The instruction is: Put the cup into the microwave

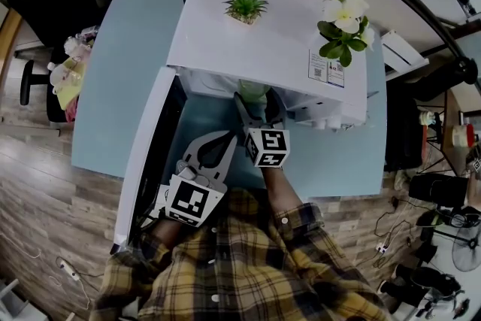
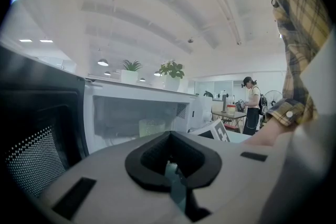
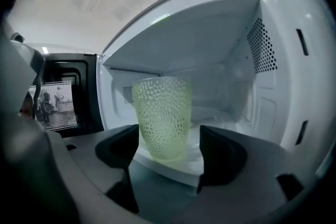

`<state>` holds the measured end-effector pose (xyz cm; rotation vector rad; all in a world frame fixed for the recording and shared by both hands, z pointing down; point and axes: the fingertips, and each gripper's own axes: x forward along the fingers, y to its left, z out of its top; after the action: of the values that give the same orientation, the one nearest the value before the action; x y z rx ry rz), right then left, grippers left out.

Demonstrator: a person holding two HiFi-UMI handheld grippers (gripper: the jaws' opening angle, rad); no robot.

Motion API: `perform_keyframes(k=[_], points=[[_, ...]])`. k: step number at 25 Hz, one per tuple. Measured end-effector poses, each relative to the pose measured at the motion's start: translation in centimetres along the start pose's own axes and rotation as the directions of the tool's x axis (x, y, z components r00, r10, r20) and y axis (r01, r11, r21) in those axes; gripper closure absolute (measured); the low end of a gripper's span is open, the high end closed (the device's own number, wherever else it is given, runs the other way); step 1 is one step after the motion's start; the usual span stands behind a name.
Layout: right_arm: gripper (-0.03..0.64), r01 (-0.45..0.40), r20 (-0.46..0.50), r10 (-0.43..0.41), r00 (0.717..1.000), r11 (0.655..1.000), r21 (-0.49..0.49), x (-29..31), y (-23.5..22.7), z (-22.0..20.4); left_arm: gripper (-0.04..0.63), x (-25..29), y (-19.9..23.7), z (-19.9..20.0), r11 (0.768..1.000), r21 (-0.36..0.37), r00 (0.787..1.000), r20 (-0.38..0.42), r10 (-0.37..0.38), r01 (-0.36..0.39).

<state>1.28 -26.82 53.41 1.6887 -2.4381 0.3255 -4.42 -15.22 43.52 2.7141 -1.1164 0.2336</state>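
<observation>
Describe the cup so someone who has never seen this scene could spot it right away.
Find the white microwave on the pale blue table, its door swung open. Just inside the opening stands the cup, between the right gripper's open jaws. It is the only thing in the cavity: a pale green, translucent tumbler covered in dimples.

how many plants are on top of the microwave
2: a spiky green plant toward the left of the microwave top, and a white-flowered plant near its right end. None looks hidden from the head view.
</observation>
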Motion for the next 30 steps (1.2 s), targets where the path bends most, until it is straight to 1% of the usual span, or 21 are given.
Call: perform_keyframes(k=[3,4,5,6,11,15,22,30], points=[[0.275,0.019,-0.004,-0.019,1.0,0.999,-0.027,-0.5,-0.2,0.0,0.606,-0.1,-0.1,0.1,1.0,0.002,1.0,0.001,0.0,0.0],[0.294,0.023,-0.009,-0.023,1.0,0.999,-0.038,-0.5,-0.2,0.0,0.606,-0.1,-0.1,0.1,1.0,0.002,1.0,0.001,0.001,-0.001],[0.328,0.027,-0.014,-0.028,1.0,0.999,-0.046,-0.6,-0.2,0.0,0.604,-0.1,-0.1,0.0,1.0,0.002,1.0,0.001,0.001,-0.001],[0.334,0.031,-0.018,-0.032,0.999,0.998,-0.047,-0.6,-0.2,0.0,0.605,-0.2,-0.1,0.0,1.0,0.002,1.0,0.001,0.002,-0.002],[0.339,0.04,-0.007,-0.04,0.999,0.998,-0.048,-0.1,-0.6,0.1,0.606,-0.2,-0.2,-0.1,1.0,0.004,1.0,-0.002,0.004,-0.004],[0.348,0.036,-0.043,-0.038,0.998,0.998,-0.061,0.4,-0.4,-0.1,0.606,-0.3,-0.3,0.0,1.0,0.002,1.0,0.001,0.006,-0.006],[0.392,0.034,-0.065,-0.039,0.997,0.997,-0.074,0.5,-0.3,-0.6,0.606,-0.5,-0.3,0.1,1.0,0.004,1.0,0.007,0.012,-0.012],[0.408,0.028,-0.063,-0.032,0.997,0.997,-0.069,0.1,-0.1,-0.7,0.605,-0.9,0.1,0.2,1.0,0.006,1.0,0.012,0.025,-0.025]])
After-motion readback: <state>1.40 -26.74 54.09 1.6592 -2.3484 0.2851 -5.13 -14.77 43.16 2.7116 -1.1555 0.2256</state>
